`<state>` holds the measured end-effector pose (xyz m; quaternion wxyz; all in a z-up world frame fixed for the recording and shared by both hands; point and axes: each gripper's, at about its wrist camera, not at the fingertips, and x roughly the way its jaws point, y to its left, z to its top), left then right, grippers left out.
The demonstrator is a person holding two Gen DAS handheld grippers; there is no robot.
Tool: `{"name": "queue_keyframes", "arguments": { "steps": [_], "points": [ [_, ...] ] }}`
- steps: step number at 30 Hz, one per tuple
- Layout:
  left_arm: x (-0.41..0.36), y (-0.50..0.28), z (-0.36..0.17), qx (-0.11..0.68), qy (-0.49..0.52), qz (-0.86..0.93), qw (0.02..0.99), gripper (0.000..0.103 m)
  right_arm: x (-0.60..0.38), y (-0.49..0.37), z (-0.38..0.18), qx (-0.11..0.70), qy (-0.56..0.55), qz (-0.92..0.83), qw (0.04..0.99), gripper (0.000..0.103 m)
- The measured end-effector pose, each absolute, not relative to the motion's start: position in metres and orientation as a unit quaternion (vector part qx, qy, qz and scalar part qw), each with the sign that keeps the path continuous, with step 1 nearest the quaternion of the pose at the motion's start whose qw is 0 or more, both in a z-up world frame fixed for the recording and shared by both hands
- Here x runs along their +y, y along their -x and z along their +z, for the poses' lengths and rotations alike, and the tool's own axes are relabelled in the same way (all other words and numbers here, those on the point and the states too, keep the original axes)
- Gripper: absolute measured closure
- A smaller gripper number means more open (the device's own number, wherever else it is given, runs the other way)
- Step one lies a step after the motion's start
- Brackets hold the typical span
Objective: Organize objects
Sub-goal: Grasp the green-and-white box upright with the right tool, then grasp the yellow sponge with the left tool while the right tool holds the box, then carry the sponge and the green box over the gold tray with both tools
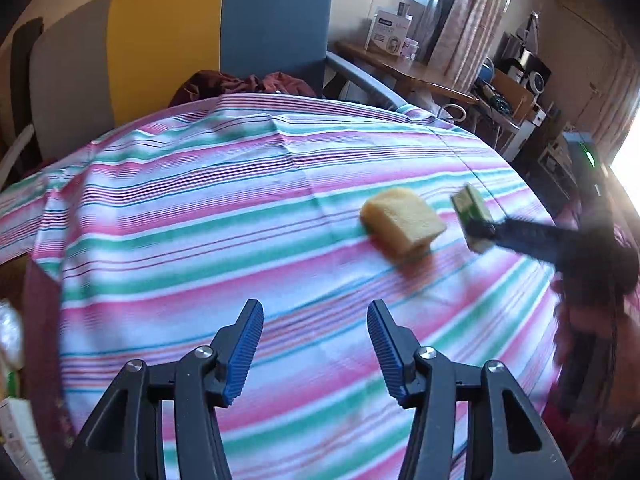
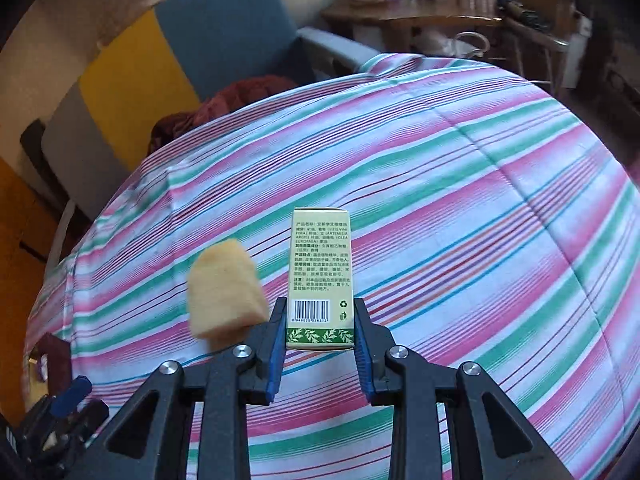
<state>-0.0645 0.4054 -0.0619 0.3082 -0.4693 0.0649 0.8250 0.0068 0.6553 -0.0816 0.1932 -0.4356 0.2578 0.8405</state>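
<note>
the right gripper [image 2: 320, 322] is clamped on the green box [image 2: 321, 276] by its lower end only, held above the striped cloth [image 2: 460, 220] beside the yellow sponge [image 2: 224, 288]; a quick swing could twist it loose or clip the sponge, while the left gripper [image 1: 316, 346] stands apart, empty

A pink, green and white striped cloth [image 1: 240, 184] covers the table, beyond whose far edge a crumpled dark red garment [image 1: 244, 82] lies on a blue-backed armchair [image 1: 276, 24], with a wooden side table [image 1: 404, 68] bearing a white box [image 1: 387, 32] by the curtained window.
</note>
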Motion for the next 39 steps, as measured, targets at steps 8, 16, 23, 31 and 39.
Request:
{"name": "queue_keyframes", "arguments": {
  "steps": [8,16,23,31,39],
  "points": [
    [0.470,0.088,-0.072,0.007,0.502,0.800,0.329,0.040,0.685,-0.018,-0.088,0.323,0.422,0.821,0.211,0.073],
    [0.545,0.109,-0.088,0.016,0.531,0.786,0.316,0.036,0.694,-0.024,-0.084,0.323,0.412,0.820,0.231,0.073],
    [0.556,0.107,-0.107,0.067,0.496,0.808,0.311,0.035,0.689,-0.014,-0.084,0.309,0.422,0.824,0.219,0.073],
    [0.528,0.093,-0.103,0.065,0.446,0.827,0.337,0.047,0.681,-0.009,-0.076,0.267,0.420,0.840,0.217,0.073],
    [0.482,0.083,-0.102,0.056,0.438,0.837,0.323,0.047,0.674,-0.004,-0.075,0.243,0.427,0.845,0.211,0.073]
  ]
}}
